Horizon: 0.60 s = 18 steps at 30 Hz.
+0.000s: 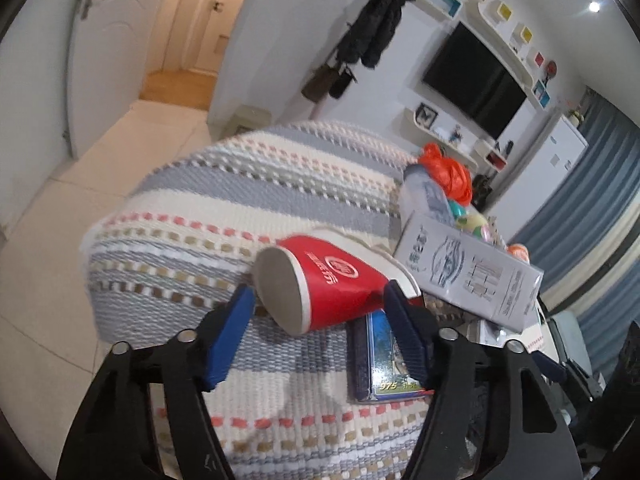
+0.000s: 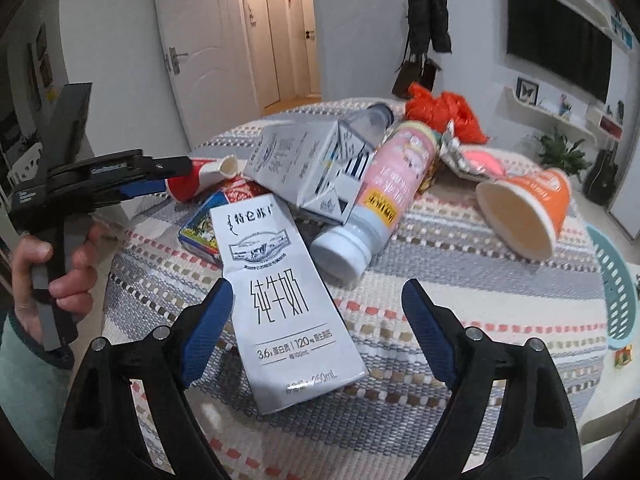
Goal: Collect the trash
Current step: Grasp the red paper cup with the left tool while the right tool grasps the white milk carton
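Observation:
A red paper cup (image 1: 328, 284) lies on its side on the striped cloth, its base toward my left gripper (image 1: 316, 300), whose blue fingers stand open on either side of it. The cup (image 2: 192, 180) and the left gripper (image 2: 156, 176) also show at the left of the right wrist view. My right gripper (image 2: 318, 300) is open and empty, with a flattened white milk carton (image 2: 280, 300) lying between its fingers. Beyond it lie a second milk carton (image 2: 312, 164), a pink bottle (image 2: 380, 192), an orange cup (image 2: 524, 208) and a clear bottle (image 2: 368, 120).
A blue card box (image 1: 384, 360) lies under the red cup. An orange plastic bag (image 2: 444, 112) and crumpled wrappers (image 2: 460, 156) lie at the table's far side. A teal basket (image 2: 616, 280) stands at the right edge. The table's left edge (image 1: 92, 288) drops to a tiled floor.

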Available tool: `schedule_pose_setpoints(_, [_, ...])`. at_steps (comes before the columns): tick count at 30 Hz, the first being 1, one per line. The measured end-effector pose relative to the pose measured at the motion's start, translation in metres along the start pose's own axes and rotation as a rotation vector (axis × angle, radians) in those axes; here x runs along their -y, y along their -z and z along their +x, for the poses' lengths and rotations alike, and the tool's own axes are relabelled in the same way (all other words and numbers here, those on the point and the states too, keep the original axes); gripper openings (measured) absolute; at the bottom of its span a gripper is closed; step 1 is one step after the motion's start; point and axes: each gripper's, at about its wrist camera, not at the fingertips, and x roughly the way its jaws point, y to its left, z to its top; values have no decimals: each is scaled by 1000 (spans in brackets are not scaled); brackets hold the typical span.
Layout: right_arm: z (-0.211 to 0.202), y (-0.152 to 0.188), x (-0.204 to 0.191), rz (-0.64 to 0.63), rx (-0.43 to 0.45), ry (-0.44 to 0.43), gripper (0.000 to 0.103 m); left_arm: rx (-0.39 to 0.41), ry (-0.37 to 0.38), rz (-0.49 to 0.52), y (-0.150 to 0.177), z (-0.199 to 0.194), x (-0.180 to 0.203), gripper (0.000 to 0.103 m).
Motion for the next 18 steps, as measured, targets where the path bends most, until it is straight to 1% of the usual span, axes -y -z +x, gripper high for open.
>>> schedule_pose_setpoints(2, [5, 0, 1, 5, -11, -12, 83, -20, 1, 13, 3, 7, 5, 47])
schedule_pose_setpoints(3, [6, 0, 1, 6, -11, -18, 83, -38, 4, 19, 6, 9, 9, 46])
schedule_pose_setpoints(6, [4, 0, -1, -10, -4, -11, 83, -38, 18, 53, 17, 3, 19, 46])
schedule_pose_setpoints(9, [6, 0, 1, -1, -10, -33, 83, -30, -15, 59, 24, -4, 18, 49])
schedule_pose_setpoints(10, [7, 0, 1, 2, -12, -41, 83, -12, -32, 52, 25, -8, 16, 51])
schedule_pose_setpoints(12, [10, -1, 2, 4, -14, -46, 83, 18, -66, 46, 25, -14, 9, 63])
schedule_pose_setpoints(13, [10, -2, 2, 3, -15, -46, 83, 34, -96, 45, 24, -15, 6, 66])
schedule_pose_setpoints(14, [11, -2, 2, 3, -17, -48, 83, 37, -109, 40, 21, -17, 1, 74])
schedule_pose_setpoints(15, [11, -3, 2, 4, -20, -51, 83, 40, -114, 34, 18, -18, -3, 80])
schedule_pose_setpoints(16, [12, -3, 2, 5, -24, -55, 83, 41, -110, 31, 15, -16, -6, 82])
schedule_pose_setpoints(17, [13, -4, 2, 4, -26, -57, 83, 30, -91, 43, 10, -11, -8, 86])
schedule_pose_setpoints(18, [14, -5, 1, 3, -28, -58, 83, 17, -90, 55, 7, -6, -8, 87])
